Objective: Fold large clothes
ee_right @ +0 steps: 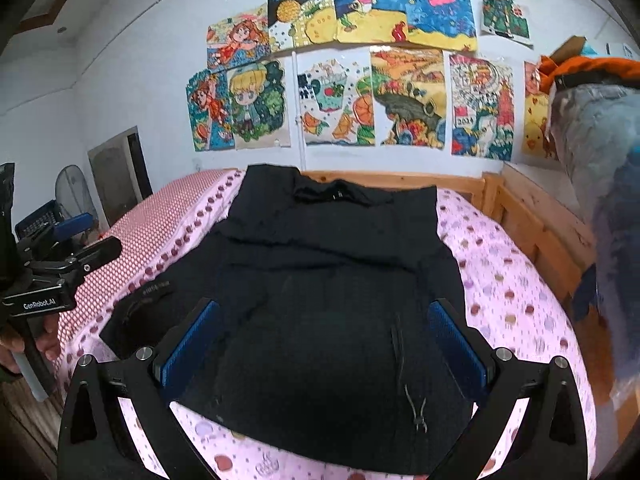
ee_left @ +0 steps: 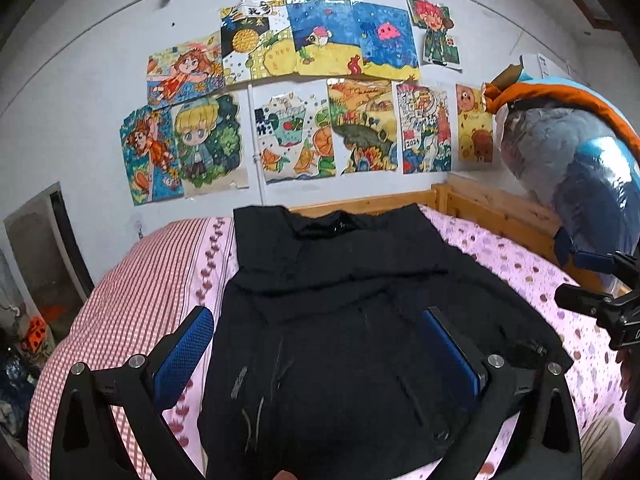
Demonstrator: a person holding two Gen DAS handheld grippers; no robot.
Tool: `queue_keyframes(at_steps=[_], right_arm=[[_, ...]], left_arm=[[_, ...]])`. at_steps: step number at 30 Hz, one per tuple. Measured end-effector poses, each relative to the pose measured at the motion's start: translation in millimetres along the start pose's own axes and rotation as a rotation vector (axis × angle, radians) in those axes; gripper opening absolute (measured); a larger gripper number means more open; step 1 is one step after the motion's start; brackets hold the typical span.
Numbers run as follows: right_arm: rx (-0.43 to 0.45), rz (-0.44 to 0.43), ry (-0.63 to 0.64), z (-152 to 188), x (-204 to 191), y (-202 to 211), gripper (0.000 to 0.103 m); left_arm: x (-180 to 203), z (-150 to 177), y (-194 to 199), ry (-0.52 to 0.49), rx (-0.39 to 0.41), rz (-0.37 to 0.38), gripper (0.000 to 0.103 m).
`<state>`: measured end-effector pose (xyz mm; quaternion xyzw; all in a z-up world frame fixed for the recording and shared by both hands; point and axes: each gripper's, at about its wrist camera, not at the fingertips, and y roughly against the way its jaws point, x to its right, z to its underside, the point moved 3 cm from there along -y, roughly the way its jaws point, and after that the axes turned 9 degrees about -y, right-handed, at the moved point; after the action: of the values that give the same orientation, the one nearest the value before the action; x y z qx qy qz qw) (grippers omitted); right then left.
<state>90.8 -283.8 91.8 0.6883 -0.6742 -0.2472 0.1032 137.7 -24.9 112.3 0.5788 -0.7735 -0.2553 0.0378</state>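
A large black garment (ee_left: 340, 320) lies spread on the pink dotted bedsheet (ee_left: 520, 268), collar toward the far wall, both sleeves folded in over the body. My left gripper (ee_left: 320, 336) hovers open above the garment's lower half, blue pads wide apart, nothing between them. In the right wrist view the same black garment (ee_right: 332, 300) fills the middle, and my right gripper (ee_right: 328, 332) is open over its hem area, holding nothing. A zipper pull (ee_right: 416, 412) shows near the hem. Each gripper appears at the edge of the other's view.
A wooden bed frame (ee_left: 500, 208) runs along the back and right. A red checked cover (ee_left: 132, 288) lies at the left of the bed. A blue and orange bundle of bagged bedding (ee_left: 580, 168) sits at the right. Drawings (ee_left: 304, 92) cover the wall. A hand (ee_right: 12, 344) holds the left gripper's handle.
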Motion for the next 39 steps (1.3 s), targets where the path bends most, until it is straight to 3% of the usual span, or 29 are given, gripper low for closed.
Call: queue_keyframes(at_steps=[8, 18, 29, 39], right_arm=[[0.004, 0.026, -0.019, 30.4, 7.0, 4.8, 0.102], [-0.017, 0.06, 0.062, 69.4, -1.4, 9.1, 0.102], [-0.092, 0.08, 0.11, 106.6, 0.1, 4.1, 0.102], [-0.187, 0.108, 0.091, 127.7, 17.2, -17.3, 0.102]], left_arm=[[4.8, 37.3, -2.6, -0.016, -0.05, -0.009, 0.103], [1.8, 79.6, -5.1, -0.049, -0.105, -0.015, 0.103], [12.2, 114.7, -4.9, -0.14, -0.121, 0.04, 0.103], [24.8, 138.0, -18.1, -0.233, -0.191, 0.0, 0.103]])
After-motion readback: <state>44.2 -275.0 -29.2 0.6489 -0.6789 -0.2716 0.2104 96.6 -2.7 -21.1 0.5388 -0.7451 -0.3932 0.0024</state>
